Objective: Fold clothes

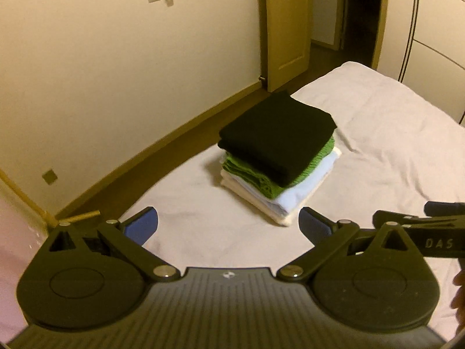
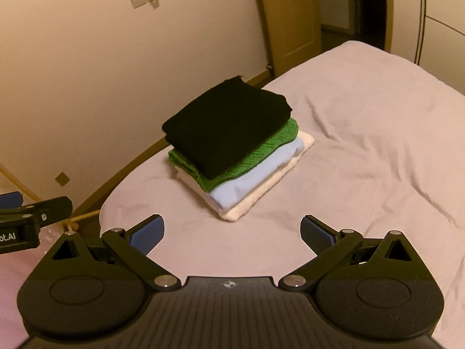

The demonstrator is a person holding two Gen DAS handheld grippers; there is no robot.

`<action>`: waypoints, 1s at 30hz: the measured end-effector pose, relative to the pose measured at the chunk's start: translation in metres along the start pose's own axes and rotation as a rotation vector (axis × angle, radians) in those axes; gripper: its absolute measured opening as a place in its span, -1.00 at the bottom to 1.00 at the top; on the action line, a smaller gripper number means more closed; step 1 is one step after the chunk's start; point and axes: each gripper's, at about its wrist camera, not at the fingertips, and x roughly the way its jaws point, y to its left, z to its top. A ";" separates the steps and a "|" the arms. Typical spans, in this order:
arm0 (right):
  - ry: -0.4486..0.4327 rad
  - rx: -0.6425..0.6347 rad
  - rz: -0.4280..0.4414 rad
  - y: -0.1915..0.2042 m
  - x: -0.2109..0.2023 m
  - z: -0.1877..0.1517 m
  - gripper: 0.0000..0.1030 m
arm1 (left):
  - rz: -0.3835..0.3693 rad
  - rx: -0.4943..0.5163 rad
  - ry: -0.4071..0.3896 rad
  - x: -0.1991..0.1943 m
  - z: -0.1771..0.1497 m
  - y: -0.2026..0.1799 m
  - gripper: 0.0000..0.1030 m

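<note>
A stack of folded clothes sits on the bed near its left edge: a black garment (image 1: 276, 133) (image 2: 223, 125) on top, a green knit (image 1: 250, 171) (image 2: 252, 157) under it, then a pale blue piece (image 1: 302, 186) (image 2: 247, 186) and a cream one (image 2: 255, 200) at the bottom. My left gripper (image 1: 228, 224) is open and empty, just short of the stack. My right gripper (image 2: 232, 232) is also open and empty, a little before the stack. Each gripper shows at the other view's edge.
The bed's white sheet (image 1: 377, 145) (image 2: 363, 145) is wrinkled to the right of the stack. A wall with sockets (image 1: 116, 72) runs along the left, with a strip of floor between. An open door (image 1: 284, 29) stands beyond the bed's far corner. A wardrobe (image 1: 436, 43) is at the right.
</note>
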 end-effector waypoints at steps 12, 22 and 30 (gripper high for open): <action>0.019 -0.059 0.005 -0.022 -0.012 -0.009 0.99 | 0.017 -0.061 0.060 -0.006 -0.022 -0.036 0.98; 0.060 -0.033 0.004 -0.051 0.002 -0.009 0.99 | 0.028 -0.078 0.132 0.012 -0.026 -0.061 0.98; 0.096 -0.020 -0.003 -0.063 0.018 -0.005 0.99 | 0.022 -0.065 0.178 0.035 -0.021 -0.069 0.98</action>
